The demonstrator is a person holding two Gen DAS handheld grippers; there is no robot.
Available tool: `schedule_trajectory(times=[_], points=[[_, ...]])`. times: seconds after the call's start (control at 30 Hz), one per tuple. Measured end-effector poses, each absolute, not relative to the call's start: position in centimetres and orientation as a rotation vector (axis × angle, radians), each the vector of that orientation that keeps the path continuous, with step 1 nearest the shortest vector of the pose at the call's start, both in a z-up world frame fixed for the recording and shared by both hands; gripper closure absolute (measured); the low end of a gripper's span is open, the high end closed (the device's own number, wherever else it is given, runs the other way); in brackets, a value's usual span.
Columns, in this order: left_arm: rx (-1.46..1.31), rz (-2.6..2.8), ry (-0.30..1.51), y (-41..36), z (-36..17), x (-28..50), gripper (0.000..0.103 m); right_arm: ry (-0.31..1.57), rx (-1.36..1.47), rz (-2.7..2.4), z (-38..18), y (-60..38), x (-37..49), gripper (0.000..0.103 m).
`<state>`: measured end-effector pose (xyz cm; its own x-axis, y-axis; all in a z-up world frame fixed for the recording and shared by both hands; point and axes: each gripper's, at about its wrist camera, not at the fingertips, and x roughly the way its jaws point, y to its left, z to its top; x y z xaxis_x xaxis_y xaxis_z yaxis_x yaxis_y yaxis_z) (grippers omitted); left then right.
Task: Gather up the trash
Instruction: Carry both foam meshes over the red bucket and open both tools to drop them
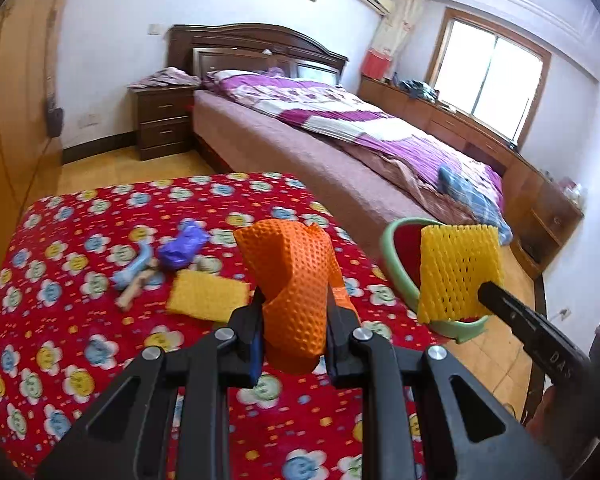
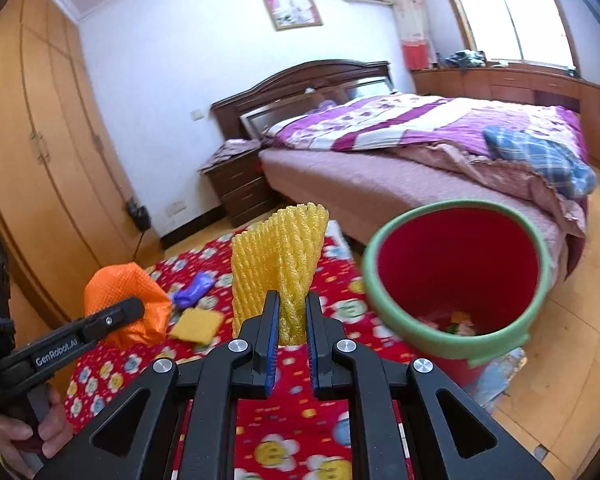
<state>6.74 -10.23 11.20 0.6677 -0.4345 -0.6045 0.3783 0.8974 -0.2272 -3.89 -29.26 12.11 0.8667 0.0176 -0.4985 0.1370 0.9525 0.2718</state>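
While the left gripper (image 1: 294,312) pinches the orange foam net (image 1: 296,280) at centre frame and the right gripper (image 2: 292,320) clamps the yellow foam net (image 2: 278,264), either light net may drift past the red bin (image 2: 456,216) at right.

A dark wooden bed (image 2: 400,136) with a purple floral quilt (image 2: 412,120) fills the far right, a matching nightstand (image 2: 240,184) at its left. Tall yellow wardrobes (image 2: 40,140) line the left wall; daylight pours through the far window (image 2: 508,12) onto white walls and yellowish floor (image 1: 112,168).
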Motion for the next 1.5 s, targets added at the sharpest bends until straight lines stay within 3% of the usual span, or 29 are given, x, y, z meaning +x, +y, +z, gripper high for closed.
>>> schedule_trajectory(times=[0.53,1.2,1.4,1.5], points=[[0.046,-0.632,0.704,-22.2,10.7,8.2,0.08,0.534,0.373,-0.26,9.6,-38.8,-4.4,0.091],[0.156,-0.742,0.786,-31.4,4.8,10.8,0.08,0.612,0.407,-0.378,5.1,-44.0,-3.6,0.09],[0.13,-0.771,0.805,-31.8,4.4,11.0,0.063,0.62,0.421,-0.371,4.5,-44.3,-3.3,0.088],[0.128,-0.77,0.792,-31.7,4.7,10.9,0.062,0.621,0.43,-0.365,4.3,-44.5,-3.3,0.087]])
